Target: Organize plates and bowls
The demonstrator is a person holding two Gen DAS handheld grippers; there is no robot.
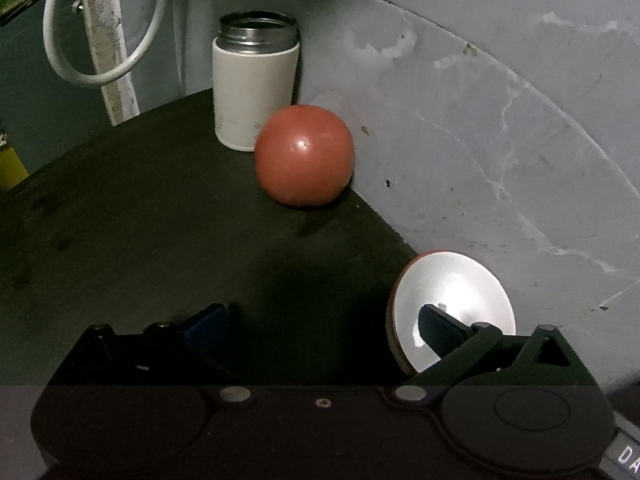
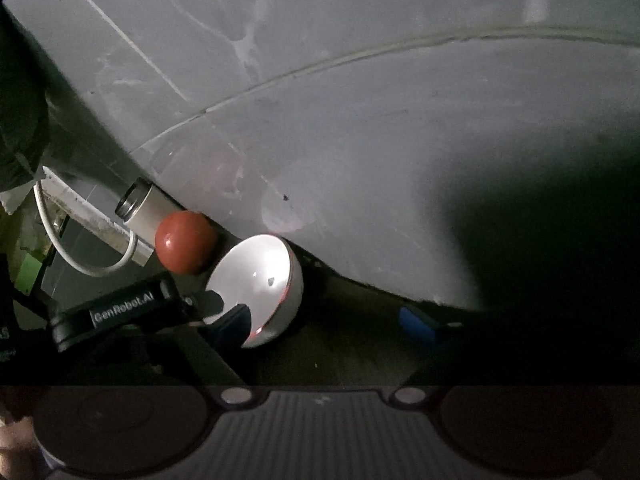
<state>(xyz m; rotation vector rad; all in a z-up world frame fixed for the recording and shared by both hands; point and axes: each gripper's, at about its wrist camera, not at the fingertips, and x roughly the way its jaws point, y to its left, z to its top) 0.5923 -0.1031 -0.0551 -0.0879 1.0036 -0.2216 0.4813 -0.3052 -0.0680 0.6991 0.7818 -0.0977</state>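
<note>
The white bowl lies tipped on its side on the dark tabletop, against the grey wall. The left tool has its fingers apart, one pad inside the bowl's mouth. The red bowl sits upside down beyond the white bowl, beside the flask. The right tool is spread open just in front of the white bowl.

Looks like a rough utility corner/back room, poss. basement: stained grey wall w/ cracks, peeling white pipe, loose cable, dark worn tabletop.
</note>
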